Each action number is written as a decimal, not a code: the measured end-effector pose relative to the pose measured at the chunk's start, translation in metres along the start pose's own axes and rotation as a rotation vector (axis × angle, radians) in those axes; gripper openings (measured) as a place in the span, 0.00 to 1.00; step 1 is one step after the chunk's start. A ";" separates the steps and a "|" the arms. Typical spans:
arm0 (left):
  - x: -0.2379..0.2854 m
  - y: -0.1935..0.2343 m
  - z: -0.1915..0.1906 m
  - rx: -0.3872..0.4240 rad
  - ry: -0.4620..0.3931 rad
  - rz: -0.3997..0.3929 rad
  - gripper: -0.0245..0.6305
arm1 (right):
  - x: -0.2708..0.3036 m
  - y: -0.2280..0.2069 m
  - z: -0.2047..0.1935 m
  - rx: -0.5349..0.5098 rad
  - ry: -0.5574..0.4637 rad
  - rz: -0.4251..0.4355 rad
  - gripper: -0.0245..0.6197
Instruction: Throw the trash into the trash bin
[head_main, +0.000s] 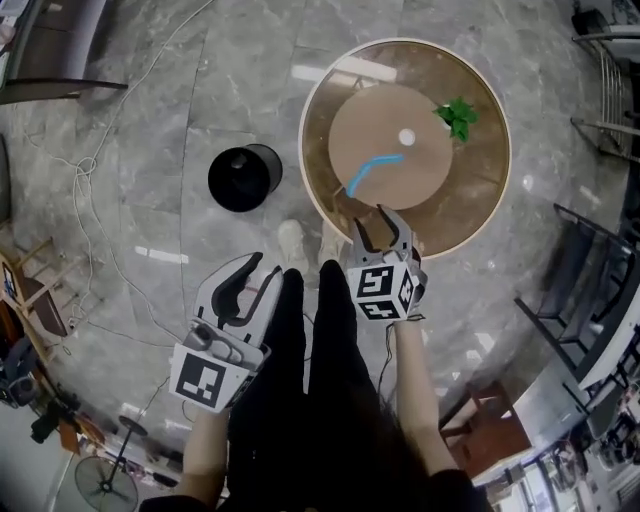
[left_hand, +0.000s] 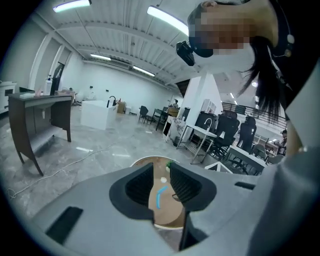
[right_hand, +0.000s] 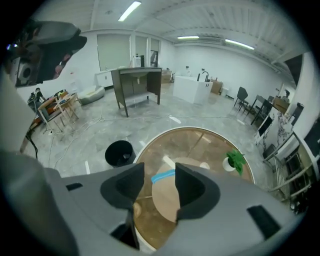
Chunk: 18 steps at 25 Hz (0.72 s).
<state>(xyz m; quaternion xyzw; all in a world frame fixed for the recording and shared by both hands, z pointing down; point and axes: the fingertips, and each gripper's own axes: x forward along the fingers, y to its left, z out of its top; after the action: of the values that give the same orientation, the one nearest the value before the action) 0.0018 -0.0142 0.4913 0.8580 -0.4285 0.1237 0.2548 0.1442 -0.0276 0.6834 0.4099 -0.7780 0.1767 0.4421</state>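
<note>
So the trash here is a blue strip (head_main: 372, 170), lying curved on a lighter round mat (head_main: 418, 180) in the middle of the round brown surface (head_main: 480, 200). A small white round bit (head_main: 406, 136) sits just past it on the same mat. A little green potted plant (head_main: 458, 117) stands at the mat's far right edge. The black trash bin (head_main: 244, 177) is on the grey marble floor (head_main: 180, 120) just left of the surface, not touching it. The right gripper (head_main: 375, 228) hangs over the near rim, fingers spread and empty, with the strip visible through the gap. The left gripper (head_main: 257, 272) is over the floor beside the person's leg, fingers released too, nothing in them.
</note>
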 end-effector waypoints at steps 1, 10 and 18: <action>0.006 0.001 -0.006 -0.003 0.005 -0.004 0.18 | 0.011 0.003 -0.006 -0.009 0.016 0.009 0.35; 0.023 0.017 -0.049 -0.064 0.046 0.012 0.18 | 0.091 0.022 -0.064 0.006 0.133 0.035 0.31; 0.018 0.029 -0.067 -0.111 0.066 0.049 0.18 | 0.127 0.023 -0.085 -0.027 0.204 0.030 0.23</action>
<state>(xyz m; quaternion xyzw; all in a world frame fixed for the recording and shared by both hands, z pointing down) -0.0103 -0.0045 0.5653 0.8271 -0.4470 0.1345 0.3129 0.1369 -0.0209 0.8380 0.3721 -0.7374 0.2135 0.5218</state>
